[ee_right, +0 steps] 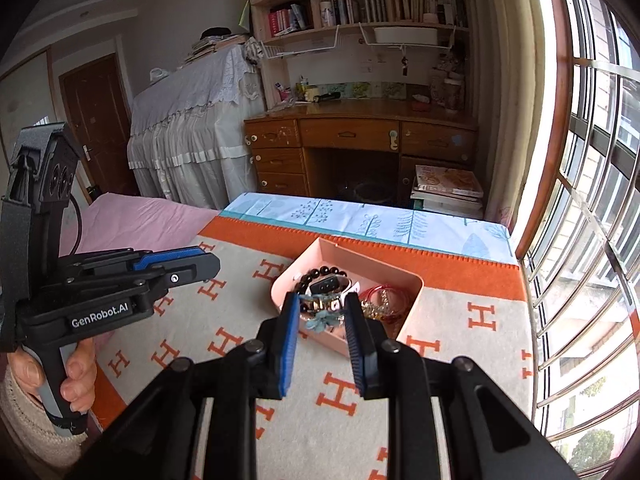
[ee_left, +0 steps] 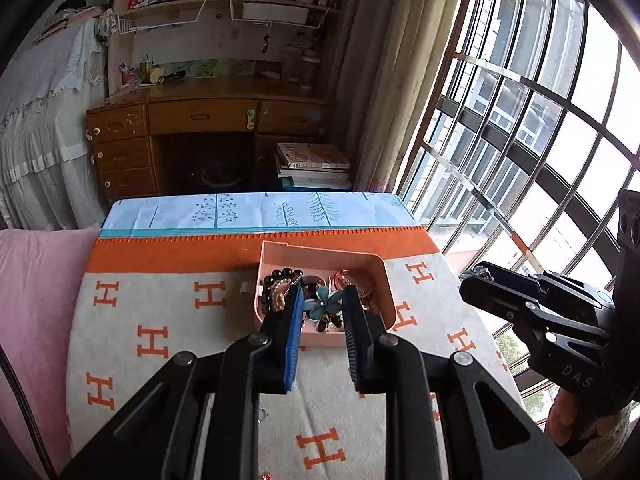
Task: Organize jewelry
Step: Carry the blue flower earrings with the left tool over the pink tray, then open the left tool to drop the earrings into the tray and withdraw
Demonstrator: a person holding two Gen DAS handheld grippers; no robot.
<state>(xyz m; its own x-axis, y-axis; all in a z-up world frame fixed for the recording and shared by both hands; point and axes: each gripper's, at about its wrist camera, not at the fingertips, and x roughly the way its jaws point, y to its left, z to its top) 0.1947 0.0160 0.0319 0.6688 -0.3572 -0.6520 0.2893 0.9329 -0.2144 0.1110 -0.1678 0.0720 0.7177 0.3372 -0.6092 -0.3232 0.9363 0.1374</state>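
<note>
Left wrist view: the left hand-held gripper (ee_left: 322, 304) hovers agape over the pink plastic tray (ee_left: 386, 280) of jewelry on the H-patterned orange blanket (ee_left: 160, 320), likely picking, while the right hand-held gripper (ee_right: 322, 312) (also agape) waits.

Ahead of me a wooden desk (ee_right: 360, 140) with drawers stands under bookshelves (ee_right: 360, 4) packed with books. To my right, daylight pours through a tall barred window (ee_left: 540, 120). A white lace cloth (ee_right: 192, 120) drapes furniture beside a brown door (ee_right: 96, 120).
</note>
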